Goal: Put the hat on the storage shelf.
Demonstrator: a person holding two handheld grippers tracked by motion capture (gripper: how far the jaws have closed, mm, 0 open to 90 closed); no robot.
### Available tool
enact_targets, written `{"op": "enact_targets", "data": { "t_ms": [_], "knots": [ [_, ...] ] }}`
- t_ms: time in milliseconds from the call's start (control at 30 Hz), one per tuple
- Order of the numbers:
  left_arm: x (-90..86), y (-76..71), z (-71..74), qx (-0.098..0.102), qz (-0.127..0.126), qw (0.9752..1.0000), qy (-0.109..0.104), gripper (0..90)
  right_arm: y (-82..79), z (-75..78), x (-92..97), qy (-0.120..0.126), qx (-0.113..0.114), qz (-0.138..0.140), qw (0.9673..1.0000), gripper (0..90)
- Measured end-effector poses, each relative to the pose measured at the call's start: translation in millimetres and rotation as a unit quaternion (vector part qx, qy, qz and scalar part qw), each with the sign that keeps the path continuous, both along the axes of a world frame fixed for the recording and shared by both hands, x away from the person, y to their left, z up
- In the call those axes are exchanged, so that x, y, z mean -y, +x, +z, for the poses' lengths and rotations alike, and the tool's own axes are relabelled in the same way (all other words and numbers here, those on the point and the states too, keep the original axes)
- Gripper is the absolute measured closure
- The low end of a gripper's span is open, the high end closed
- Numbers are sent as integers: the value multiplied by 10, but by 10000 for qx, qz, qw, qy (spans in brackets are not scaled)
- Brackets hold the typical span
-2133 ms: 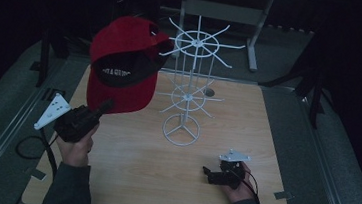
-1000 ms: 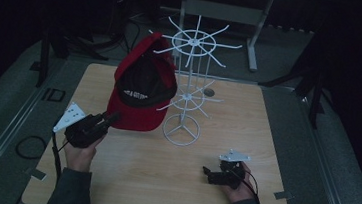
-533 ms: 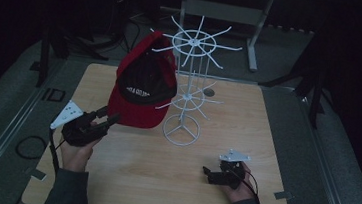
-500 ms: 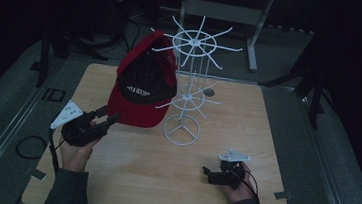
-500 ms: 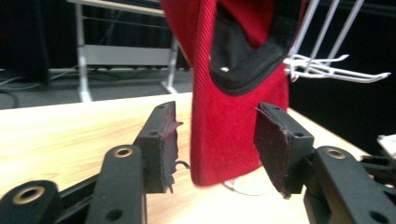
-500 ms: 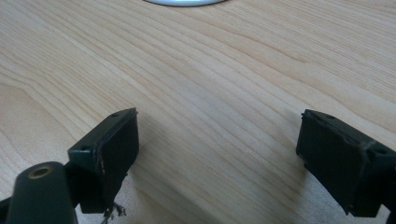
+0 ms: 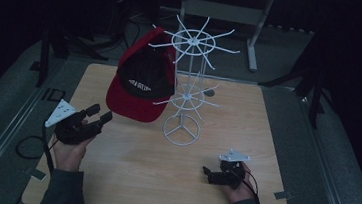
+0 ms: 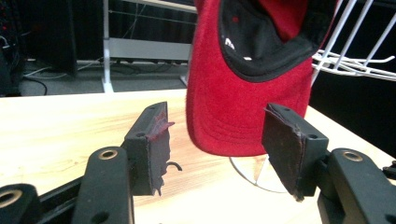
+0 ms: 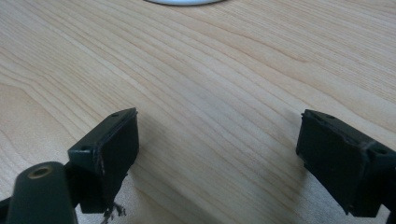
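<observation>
A red cap (image 7: 143,86) with a black lining hangs on an upper arm of the white wire rack (image 7: 193,43), brim down. My left gripper (image 7: 101,112) sits just left of and below the brim. Its jaws have just been opening and now stand wide, with nothing between them. In the left gripper view the cap's brim (image 8: 243,107) hangs a little beyond the left gripper (image 8: 219,135), clear of both pads. My right gripper (image 7: 207,174) rests low at the table's front right. In the right gripper view the right gripper (image 9: 219,154) is open over bare wood.
The rack's round base (image 7: 181,130) stands mid-table on the wooden tabletop (image 7: 126,177). Its thin arms (image 8: 355,60) spread out at two levels. A grey metal frame (image 7: 228,11) stands behind the table. Dark floor surrounds the table.
The cap went from held up at the left onto the rack. The left gripper then opened, let go of the brim and drew back a little. The right hand stayed put.
</observation>
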State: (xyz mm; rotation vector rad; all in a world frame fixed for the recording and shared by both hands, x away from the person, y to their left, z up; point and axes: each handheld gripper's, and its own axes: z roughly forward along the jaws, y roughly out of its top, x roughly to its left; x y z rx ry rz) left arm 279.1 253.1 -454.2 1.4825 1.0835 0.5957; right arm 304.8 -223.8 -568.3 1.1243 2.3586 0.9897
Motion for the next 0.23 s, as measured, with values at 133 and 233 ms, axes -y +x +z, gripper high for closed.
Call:
{"op": "enact_targets", "data": {
  "t_ms": [133,233],
  "knots": [
    [-32,0,-3,-16,-3,10000,-14,421,0,0,0,-2,-4,-3,10000,129],
    [-54,6,-6,-36,-30,10000,-23,421,0,0,0,0,-3,-5,10000,129]
  ]
}}
